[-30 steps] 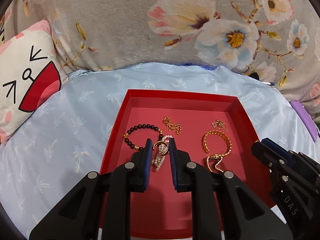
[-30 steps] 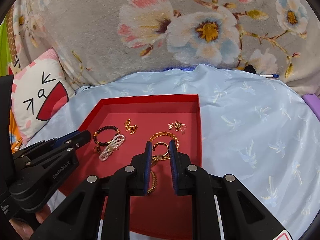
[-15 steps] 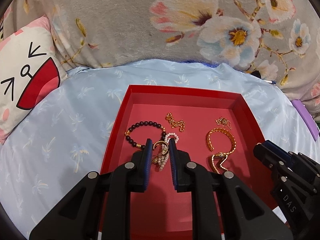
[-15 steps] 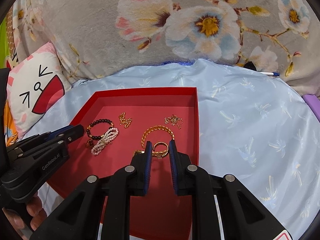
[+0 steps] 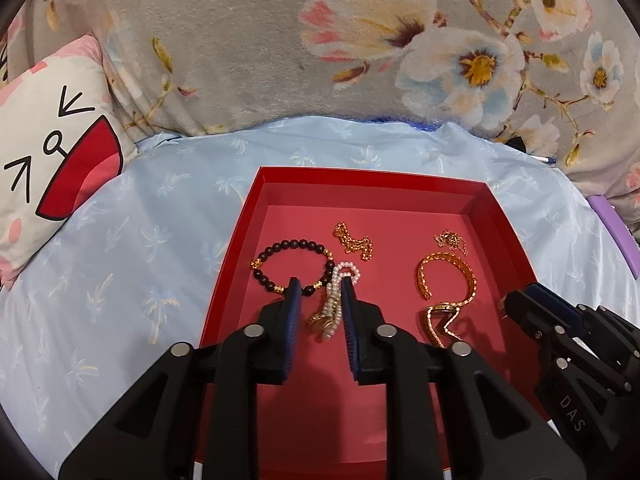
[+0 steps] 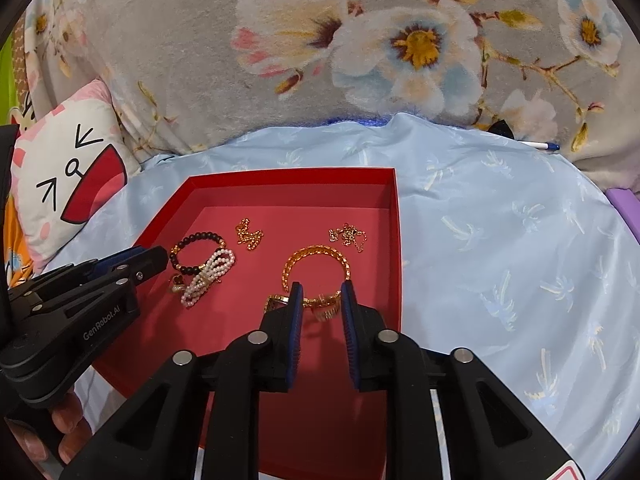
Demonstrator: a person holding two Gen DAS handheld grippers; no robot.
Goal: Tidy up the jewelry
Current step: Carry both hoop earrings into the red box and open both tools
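Jewelry lies loose in a red tray on a pale blue bed sheet. From left to right in the tray: a dark bead bracelet touching a pearl strand with a small gold ring at its near end, a short gold chain behind them, then, well apart, a gold bangle with a fine chain behind it and a gold watch-like band in front.

The left claw is open, its jaws either side of the pearls and ring, gripping nothing. The right claw is also open, straddling the gold band below the bangle.

Risks, as I judge them: closing on the pearls could also catch the ring or drag the touching bead bracelet, tangling them. The thin, flat band could slip from the right claw. Pressing down could tilt the tray on the soft bed.
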